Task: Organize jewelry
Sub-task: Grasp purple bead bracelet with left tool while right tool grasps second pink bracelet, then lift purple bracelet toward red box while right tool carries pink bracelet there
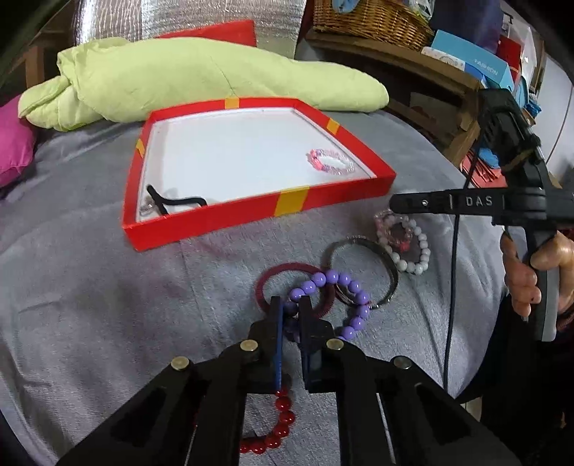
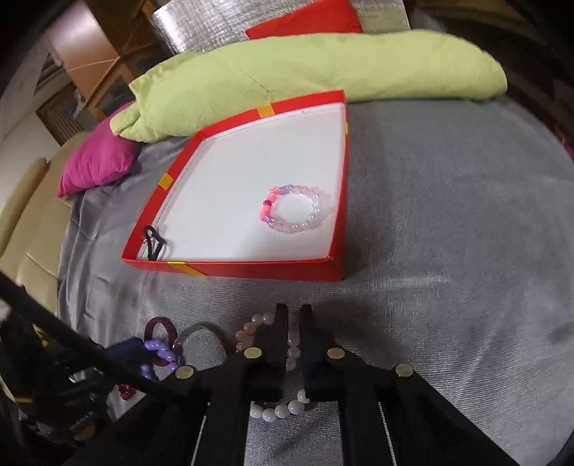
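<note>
My left claw point(image 1: 290, 304) pinching the purple bead bracelet point(image 1: 337, 294), my right claw point(image 2: 293, 315) squeezing the white bead bracelet point(image 2: 280, 410), red box point(image 2: 251, 269) nearby

Home bedroom: grey bed point(image 2: 448, 215) with green duvet point(image 1: 201, 79), pink pillow point(image 2: 98, 163), cream sofa point(image 2: 25, 229) beside it, wicker basket point(image 1: 369, 18) on cluttered wooden shelves point(image 1: 412, 64).

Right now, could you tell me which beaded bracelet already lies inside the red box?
The pink-and-clear beaded bracelet, alone on the red box's white floor. The purple, red and white beaded ones are outside on the grey cloth.
</note>
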